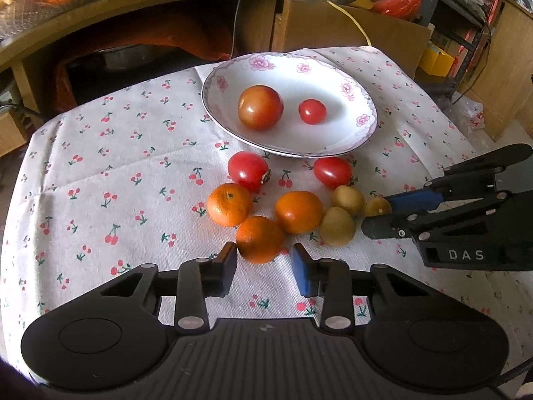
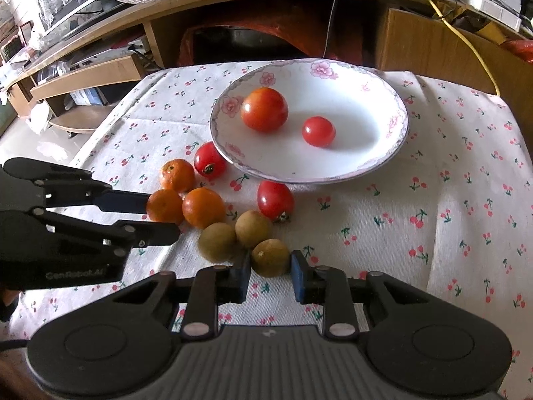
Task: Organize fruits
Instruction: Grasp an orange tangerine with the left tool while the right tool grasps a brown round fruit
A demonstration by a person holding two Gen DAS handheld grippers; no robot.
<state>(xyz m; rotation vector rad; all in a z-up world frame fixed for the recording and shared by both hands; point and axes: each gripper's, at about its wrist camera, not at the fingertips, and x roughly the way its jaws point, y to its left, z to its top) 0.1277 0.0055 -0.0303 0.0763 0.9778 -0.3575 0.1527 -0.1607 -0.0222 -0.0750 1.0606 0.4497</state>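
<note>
A wide stretch of cherry-print tablecloth (image 1: 110, 173) is seen bare at nine o'clock of the fruit cluster, running out to the table's left edge, where the cloth drops away; the flowered plate (image 1: 333, 146) is set at twelve o'clock, close to the far edge, with a large tomato (image 1: 260, 107) and a small tomato (image 1: 312, 111) resting apart inside it; just below its near rim two more tomatoes are laid on the cloth, the left tomato (image 1: 248, 170) and the right tomato (image 1: 332, 172), a clear gap between them; three oranges are bunched beneath.

The left gripper (image 1: 265, 268) is brought in at six o'clock around the nearest orange (image 1: 260, 239); its left pad is seen touching the peel, while a sliver of cloth shows beside the right pad, so a full clamp cannot be confirmed.

Over at four o'clock three small brown-green fruits are clustered; the nearest brown-green fruit (image 2: 270, 257) is pinched between the pads of the right gripper (image 2: 270, 271), both pads pressed on its sides.

At three o'clock the cloth (image 2: 449, 226) is left open to the table's right edge.
</note>
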